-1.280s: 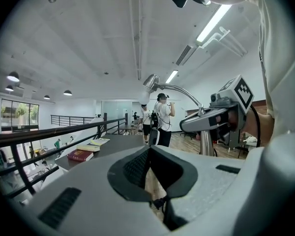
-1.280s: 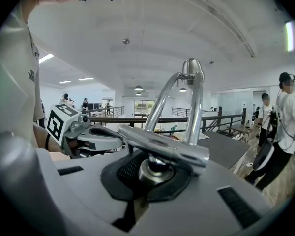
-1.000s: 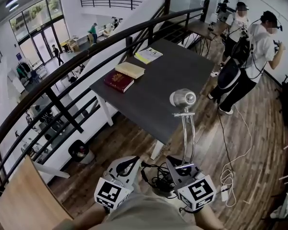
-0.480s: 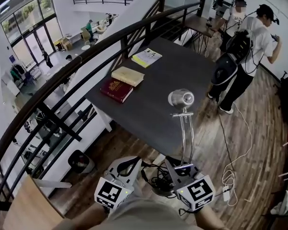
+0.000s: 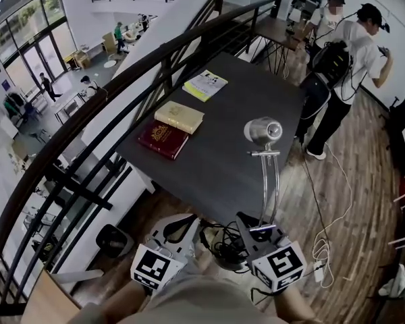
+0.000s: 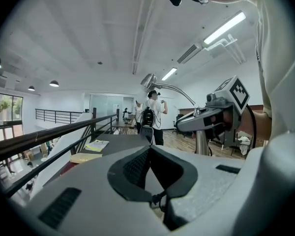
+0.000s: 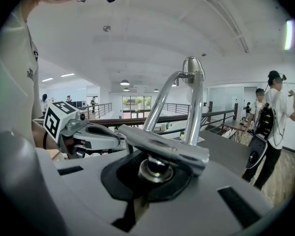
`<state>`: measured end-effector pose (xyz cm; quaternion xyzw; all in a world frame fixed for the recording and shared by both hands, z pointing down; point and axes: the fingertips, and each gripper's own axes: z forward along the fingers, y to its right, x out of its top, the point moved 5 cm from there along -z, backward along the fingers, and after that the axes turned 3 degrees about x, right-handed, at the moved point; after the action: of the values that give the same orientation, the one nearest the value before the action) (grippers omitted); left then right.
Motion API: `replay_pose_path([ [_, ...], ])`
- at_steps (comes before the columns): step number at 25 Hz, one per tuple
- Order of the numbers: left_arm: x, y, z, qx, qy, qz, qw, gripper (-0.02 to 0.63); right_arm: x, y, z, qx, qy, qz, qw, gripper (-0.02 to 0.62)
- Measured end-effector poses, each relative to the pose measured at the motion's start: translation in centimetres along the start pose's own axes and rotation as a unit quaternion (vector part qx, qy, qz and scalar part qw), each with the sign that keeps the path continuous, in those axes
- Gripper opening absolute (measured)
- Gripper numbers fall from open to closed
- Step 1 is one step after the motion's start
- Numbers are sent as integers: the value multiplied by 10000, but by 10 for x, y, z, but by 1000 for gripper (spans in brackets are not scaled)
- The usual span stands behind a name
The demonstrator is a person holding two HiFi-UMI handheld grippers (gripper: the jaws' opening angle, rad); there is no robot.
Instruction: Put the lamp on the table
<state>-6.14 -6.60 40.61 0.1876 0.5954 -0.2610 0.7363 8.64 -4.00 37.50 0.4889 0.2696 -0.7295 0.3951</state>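
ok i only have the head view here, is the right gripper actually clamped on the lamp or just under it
observer: clamped. In the right gripper view, the right gripper has its jaws closed on a round stud under the chrome crossbar at the foot of the lamp.
operator: and the left one, anything in it
observer: no. In the left gripper view, the left gripper has its jaws together with nothing between them.
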Motion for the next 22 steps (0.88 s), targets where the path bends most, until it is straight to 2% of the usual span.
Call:
replay_pose_path([
  [4,8,-34,12,-130,74,255,9996,5,17,12,29,-140,56,53,9999,-3],
  [13,18,-88,29,-193,30,117,9997,5,41,33,75,-368,107,111,9992,-3],
  [22,20,-106,36,-77,65,44,9999,5,45,44,97,-248,-66,34,9997,-3],
])
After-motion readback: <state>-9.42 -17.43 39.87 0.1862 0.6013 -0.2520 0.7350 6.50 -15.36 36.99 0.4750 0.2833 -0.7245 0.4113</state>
